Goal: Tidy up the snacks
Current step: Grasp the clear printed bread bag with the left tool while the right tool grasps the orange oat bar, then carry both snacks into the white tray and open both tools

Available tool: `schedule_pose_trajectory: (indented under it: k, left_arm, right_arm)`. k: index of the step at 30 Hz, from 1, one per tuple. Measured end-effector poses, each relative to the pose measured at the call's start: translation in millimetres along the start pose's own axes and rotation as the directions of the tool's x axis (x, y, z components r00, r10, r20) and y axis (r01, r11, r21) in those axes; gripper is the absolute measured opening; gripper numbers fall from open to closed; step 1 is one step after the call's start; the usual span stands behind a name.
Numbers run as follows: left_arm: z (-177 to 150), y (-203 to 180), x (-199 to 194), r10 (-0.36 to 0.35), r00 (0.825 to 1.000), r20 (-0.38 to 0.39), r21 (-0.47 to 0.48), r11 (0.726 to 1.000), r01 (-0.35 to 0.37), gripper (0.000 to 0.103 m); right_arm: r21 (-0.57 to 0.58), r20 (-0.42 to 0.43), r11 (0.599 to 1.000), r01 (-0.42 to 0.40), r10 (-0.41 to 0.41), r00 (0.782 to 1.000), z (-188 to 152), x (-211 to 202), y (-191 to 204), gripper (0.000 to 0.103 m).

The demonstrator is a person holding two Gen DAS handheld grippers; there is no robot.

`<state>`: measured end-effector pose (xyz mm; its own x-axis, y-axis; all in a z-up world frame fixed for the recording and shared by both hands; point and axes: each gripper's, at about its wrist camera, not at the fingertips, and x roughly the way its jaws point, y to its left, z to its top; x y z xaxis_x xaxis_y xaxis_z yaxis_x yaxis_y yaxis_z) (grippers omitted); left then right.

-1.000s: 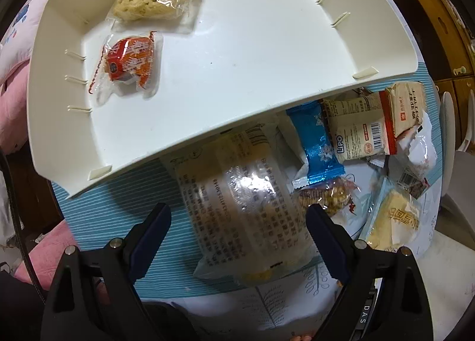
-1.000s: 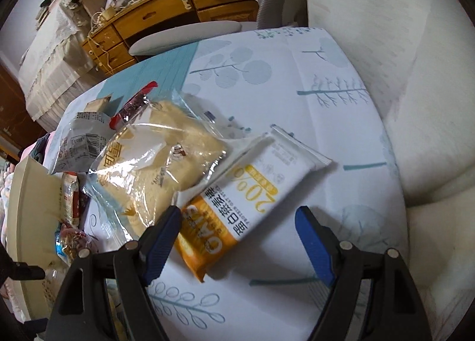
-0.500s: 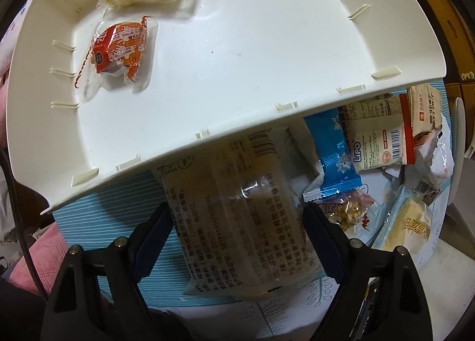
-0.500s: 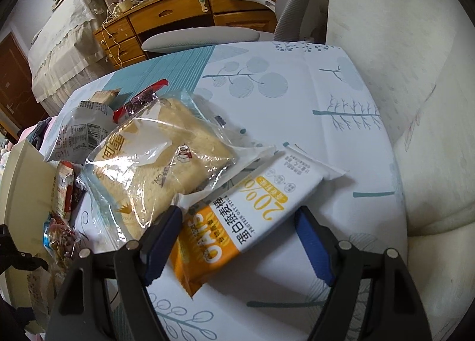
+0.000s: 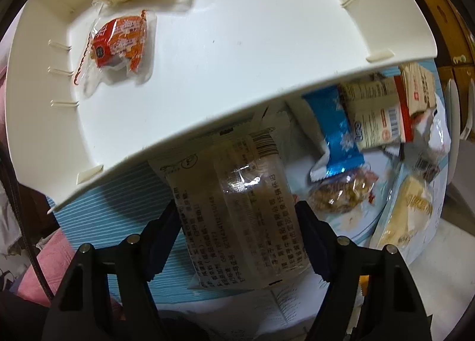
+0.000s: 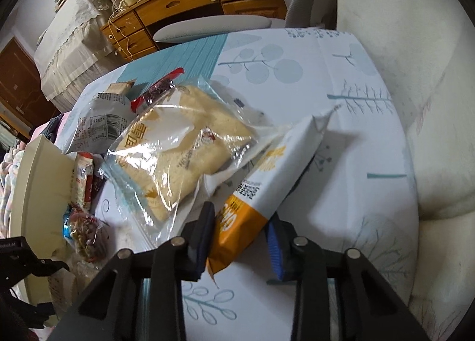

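The black left gripper (image 5: 237,222) points steeply down, its dark-blue-padded jaws closing with a clear printed wrapper between them. The black right gripper (image 6: 242,240), blue-padded, closes, pinching an orange-and-white packet's end.

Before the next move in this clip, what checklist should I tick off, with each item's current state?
1. Right hand-held gripper on the orange-and-white packet, jaws closing: ok.
2. Packet tilted up off the tablecloth: ok.
3. Clear printed packet between the left hand-held gripper jaws, closing: ok.
4. Left pads pressing it: cannot tell.
5. White tray has bare space beside the red snack: ok.
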<state>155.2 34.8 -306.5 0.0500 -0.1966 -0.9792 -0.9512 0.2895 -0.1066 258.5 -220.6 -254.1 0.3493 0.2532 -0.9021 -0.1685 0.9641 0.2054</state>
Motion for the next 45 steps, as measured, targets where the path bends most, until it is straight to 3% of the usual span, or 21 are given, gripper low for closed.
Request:
schedule_pose_trajectory:
  k: [7,15,19,23,32,35,42,45]
  left_arm:
    - [-22.5,6.4,-2.7,0.002,0.999,-0.043,0.061,0.998,0.001,0.072]
    - [-44.3,13.2,-20.7,-0.019,0.997,-0.081,0.133,0.991,0.03,0.072]
    - [-53.7,10.0,-34.5,0.012,0.996,-0.089,0.235,0.972,0.009,0.072]
    - [-72.7,13.0,-54.0,0.052,0.996,-0.077,0.383,0.924,-0.019,0.072]
    - [-89.4,4.6,-95.3,0.056,0.998,-0.013,0.587,0.809,-0.038,0.072]
    - [-91.4,3.8,-118.1,0.023,0.999,0.037,0.656,0.754,-0.042,0.072]
    - [-80.8,6.4,-151.9,-0.07,0.994,0.079,0.746,0.666,-0.012,0.072]
    - [-77.2,10.8,-171.9,-0.12,0.987,0.111,0.807,0.591,-0.019,0.072]
  right_arm:
    - [0.033,-0.044,0.999,-0.001,0.003,0.999,-12.6,-12.2,-7.0,0.023]
    - [0.036,-0.077,0.999,-0.019,0.022,0.997,-35.6,-36.1,-6.4,0.022]
    - [0.036,-0.089,0.998,-0.042,0.045,0.995,-45.3,-49.5,-1.6,0.022]
    - [0.017,-0.092,0.997,-0.075,0.076,0.993,-52.0,-62.9,7.3,0.022]
    - [-0.01,-0.077,0.99,-0.142,0.141,0.987,-63.1,-91.6,26.2,0.022]
    - [-0.004,-0.069,0.988,-0.156,0.156,0.985,-68.8,-101.1,33.1,0.022]
    - [0.015,-0.045,0.984,-0.179,0.18,0.983,-80.4,-121.7,58.5,0.022]
    - [0.023,-0.023,0.981,-0.192,0.193,0.981,-85.0,-130.9,73.1,0.022]
